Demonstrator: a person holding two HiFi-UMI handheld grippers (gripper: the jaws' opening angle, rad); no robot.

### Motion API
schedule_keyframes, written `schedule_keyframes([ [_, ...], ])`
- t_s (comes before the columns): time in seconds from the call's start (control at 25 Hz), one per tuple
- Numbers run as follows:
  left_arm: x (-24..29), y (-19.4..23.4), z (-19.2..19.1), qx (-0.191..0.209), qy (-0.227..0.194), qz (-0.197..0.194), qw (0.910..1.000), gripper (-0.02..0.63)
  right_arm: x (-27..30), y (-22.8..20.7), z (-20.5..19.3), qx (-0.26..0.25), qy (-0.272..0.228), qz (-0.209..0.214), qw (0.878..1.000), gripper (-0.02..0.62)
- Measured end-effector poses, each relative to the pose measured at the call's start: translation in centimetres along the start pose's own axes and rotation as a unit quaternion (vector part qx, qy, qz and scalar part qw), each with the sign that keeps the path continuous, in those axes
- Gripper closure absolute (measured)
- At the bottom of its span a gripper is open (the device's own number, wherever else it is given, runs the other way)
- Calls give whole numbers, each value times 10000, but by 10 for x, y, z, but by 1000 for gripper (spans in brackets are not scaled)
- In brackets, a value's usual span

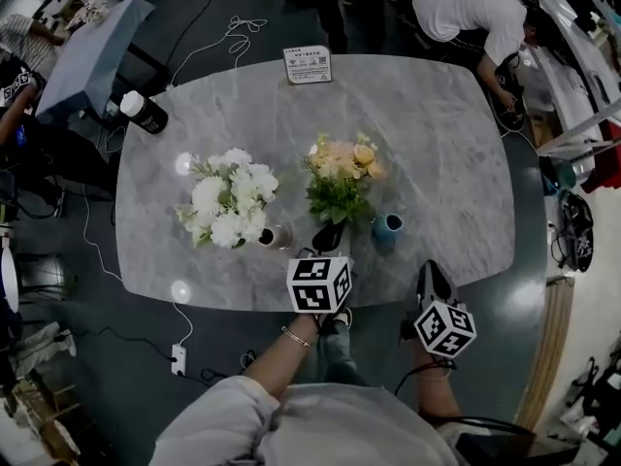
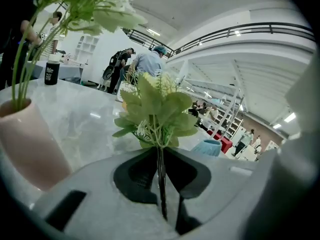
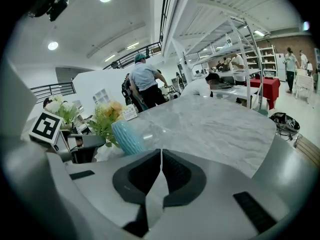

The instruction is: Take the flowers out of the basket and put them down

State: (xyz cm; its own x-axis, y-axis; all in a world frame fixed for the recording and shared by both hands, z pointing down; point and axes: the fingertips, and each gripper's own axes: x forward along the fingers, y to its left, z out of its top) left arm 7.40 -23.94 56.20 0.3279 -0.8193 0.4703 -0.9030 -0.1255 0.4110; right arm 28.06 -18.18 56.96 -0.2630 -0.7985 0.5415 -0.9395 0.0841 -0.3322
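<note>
Grey marbled table (image 1: 427,134), peach flowers (image 1: 344,161), blue vase (image 1: 387,228)

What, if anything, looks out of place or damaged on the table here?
Nothing is spilled or broken. The only oddity: the orange bouquet is in no vase; the left gripper clamps its stems, while the blue vase beside it stands upright without flowers.
</note>
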Motion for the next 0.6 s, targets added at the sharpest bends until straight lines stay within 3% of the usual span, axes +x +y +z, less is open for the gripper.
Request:
schedule_keyframes([
  [0.6, 24, 22, -27, -258, 442, 278, 9983, 557, 0, -10, -20, 178, 115, -135, 9997, 580],
])
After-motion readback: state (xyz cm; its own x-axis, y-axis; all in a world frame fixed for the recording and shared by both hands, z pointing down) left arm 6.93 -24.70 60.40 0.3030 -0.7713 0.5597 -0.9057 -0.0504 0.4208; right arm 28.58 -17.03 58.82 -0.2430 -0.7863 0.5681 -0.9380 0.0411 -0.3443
